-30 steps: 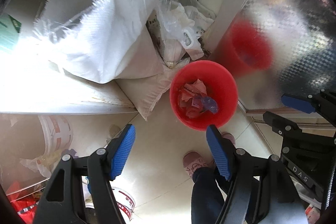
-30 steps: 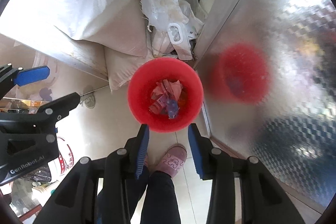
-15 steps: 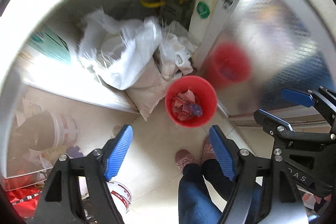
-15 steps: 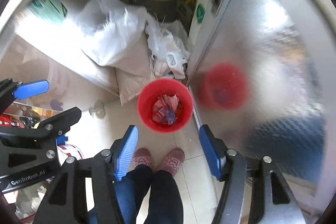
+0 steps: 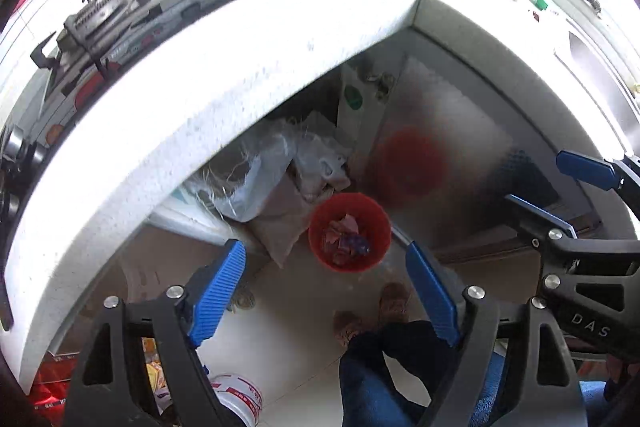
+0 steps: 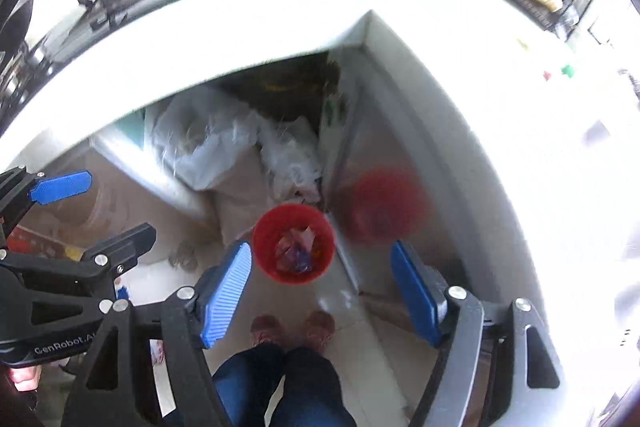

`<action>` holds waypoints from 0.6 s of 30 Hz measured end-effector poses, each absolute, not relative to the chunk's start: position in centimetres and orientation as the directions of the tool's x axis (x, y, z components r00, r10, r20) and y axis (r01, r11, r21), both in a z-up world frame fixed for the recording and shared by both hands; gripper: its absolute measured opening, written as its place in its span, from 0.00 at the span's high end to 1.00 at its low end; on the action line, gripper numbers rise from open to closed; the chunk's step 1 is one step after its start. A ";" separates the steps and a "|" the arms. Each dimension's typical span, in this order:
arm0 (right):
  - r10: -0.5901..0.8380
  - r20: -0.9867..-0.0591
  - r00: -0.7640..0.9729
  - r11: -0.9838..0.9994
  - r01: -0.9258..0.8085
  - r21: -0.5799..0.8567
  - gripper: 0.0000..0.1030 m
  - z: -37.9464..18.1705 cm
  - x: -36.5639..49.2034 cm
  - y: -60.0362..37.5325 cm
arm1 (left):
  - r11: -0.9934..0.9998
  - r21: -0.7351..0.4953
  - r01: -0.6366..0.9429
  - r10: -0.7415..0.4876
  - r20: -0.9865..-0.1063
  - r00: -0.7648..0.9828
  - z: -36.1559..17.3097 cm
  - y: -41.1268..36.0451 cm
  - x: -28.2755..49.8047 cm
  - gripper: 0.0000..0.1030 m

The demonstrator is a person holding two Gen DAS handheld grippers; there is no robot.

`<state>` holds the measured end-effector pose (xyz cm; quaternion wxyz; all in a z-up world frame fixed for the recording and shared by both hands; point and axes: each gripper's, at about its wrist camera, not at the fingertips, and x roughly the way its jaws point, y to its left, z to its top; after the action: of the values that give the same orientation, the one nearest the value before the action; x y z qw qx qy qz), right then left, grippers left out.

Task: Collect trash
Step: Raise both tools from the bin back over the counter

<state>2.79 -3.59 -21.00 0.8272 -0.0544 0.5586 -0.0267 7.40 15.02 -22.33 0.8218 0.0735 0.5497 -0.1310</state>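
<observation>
A red bucket (image 5: 350, 237) (image 6: 293, 243) stands on the tiled floor far below, holding pink and blue scraps of trash (image 5: 346, 239) (image 6: 297, 251). My left gripper (image 5: 326, 269) hangs high above it, its blue pads wide apart and still opening, nothing between them. My right gripper (image 6: 321, 281) is equally high, jaws opening, nothing between them either. Each gripper shows at the edge of the other's view: the right one (image 5: 560, 195), the left one (image 6: 100, 211).
A white countertop (image 5: 280, 27) with a gas stove (image 5: 100, 19) curves across the upper view. Beneath it lie white sacks and plastic bags (image 5: 272, 167) beside a shiny metal door (image 5: 460, 147). A person's feet (image 6: 292, 327) stand below. A white pail (image 5: 236, 399) sits lower left.
Both grippers rose far above the bucket, which shrank in view; the countertop and stove came into sight. The right jaws spread from narrow to wide, and the left jaws widened a little.
</observation>
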 end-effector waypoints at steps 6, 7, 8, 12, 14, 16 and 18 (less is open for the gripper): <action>-0.145 -0.894 0.425 0.989 0.032 -0.145 0.28 -17.8 2.4 -5.0 | 0.937 -0.028 0.347 -0.177 -0.897 0.406 -18.7 13.2 8.0 0.21; -0.155 -0.888 0.432 0.988 0.045 -0.150 0.28 -17.3 2.4 -5.2 | 0.933 -0.027 0.360 -0.184 -0.893 0.411 -18.2 12.8 8.1 0.21; -0.164 -0.884 0.438 0.986 0.062 -0.152 0.28 -16.8 2.4 -5.6 | 0.928 -0.028 0.372 -0.193 -0.889 0.416 -17.5 12.5 8.4 0.21; -0.206 -0.859 0.468 0.978 0.120 -0.169 0.27 -14.8 2.7 -6.9 | 0.910 -0.024 0.414 -0.221 -0.873 0.435 -15.2 10.5 9.6 0.21; -0.230 -0.845 0.482 0.972 0.151 -0.178 0.26 -13.9 3.1 -7.8 | 0.900 -0.023 0.435 -0.236 -0.865 0.443 -14.3 9.4 10.5 0.21; -0.246 -0.834 0.493 0.968 0.173 -0.183 0.26 -12.9 3.6 -8.9 | 0.890 -0.018 0.455 -0.247 -0.858 0.450 -13.6 8.5 11.5 0.21; -0.260 -0.826 0.500 0.963 0.194 -0.185 0.26 -12.1 4.4 -9.9 | 0.881 -0.011 0.472 -0.255 -0.853 0.455 -12.9 7.2 12.5 0.21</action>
<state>4.40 -9.94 -12.13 0.8654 -0.0340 0.4824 -0.1310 12.47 7.21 -12.90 0.8452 0.1145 0.4757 -0.2150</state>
